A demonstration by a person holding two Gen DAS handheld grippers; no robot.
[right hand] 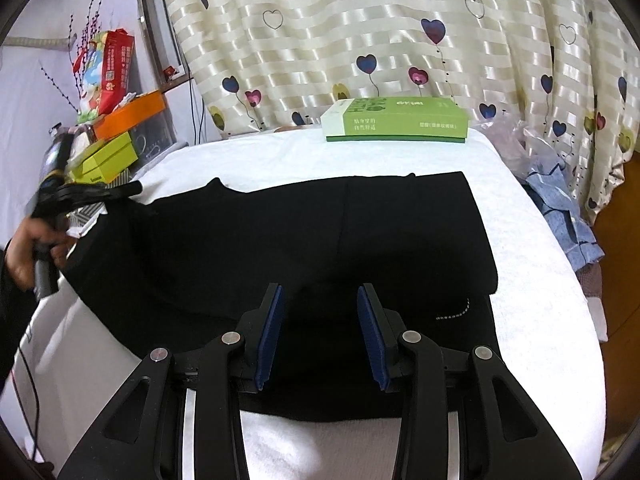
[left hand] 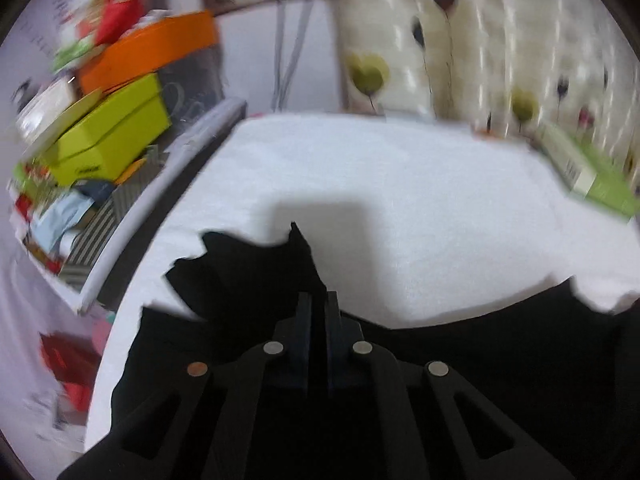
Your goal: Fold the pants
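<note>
Black pants (right hand: 320,236) lie spread across the white-covered table (right hand: 532,320), folded over on the right. My right gripper (right hand: 322,300) is open, its blue pads (right hand: 272,332) hovering over the near part of the pants. My left gripper (left hand: 318,300) is shut on the black pants (left hand: 240,276) at their left end, lifting the cloth off the table (left hand: 400,200). In the right wrist view the left gripper (right hand: 136,188) shows at the far left, held by a hand, with cloth rising to it.
A green box (right hand: 396,122) lies at the table's far edge before a heart-print curtain (right hand: 360,40). Stacked yellow-green and orange boxes (left hand: 116,128) stand to the left. Blue checked cloth (right hand: 560,216) hangs off the right side.
</note>
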